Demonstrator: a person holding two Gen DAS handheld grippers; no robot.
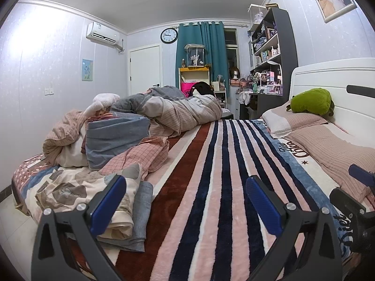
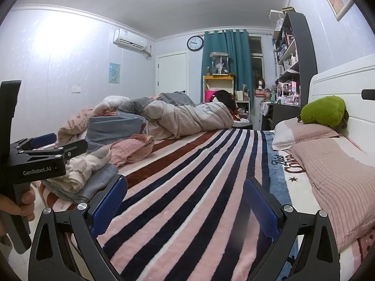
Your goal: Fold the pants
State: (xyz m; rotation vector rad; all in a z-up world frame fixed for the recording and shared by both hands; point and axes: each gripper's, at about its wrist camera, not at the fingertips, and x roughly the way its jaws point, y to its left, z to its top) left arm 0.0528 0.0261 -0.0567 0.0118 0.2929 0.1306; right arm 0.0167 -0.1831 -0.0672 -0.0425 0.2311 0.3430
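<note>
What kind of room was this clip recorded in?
A lived-in home bedroom: a bed under a striped blanket with pillows against a white headboard, and a heap of clothes on it.

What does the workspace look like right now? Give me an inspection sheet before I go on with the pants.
Surface: striped blanket covers the bed, its middle bare.
Job's things: folded garments stacked at the bed's left edge, a floral piece on a grey one; which are pants cannot be told.
Clutter: pink checked cloth, blue folded cloth, rumpled duvet, pillows, green plush.
Grippers: left gripper open, empty, above the blanket; right gripper open, empty, likewise.
Cables: nothing seen.
Surroundings: white headboard on the right, crowded shelves, teal curtain, wall clock, air conditioner.
</note>
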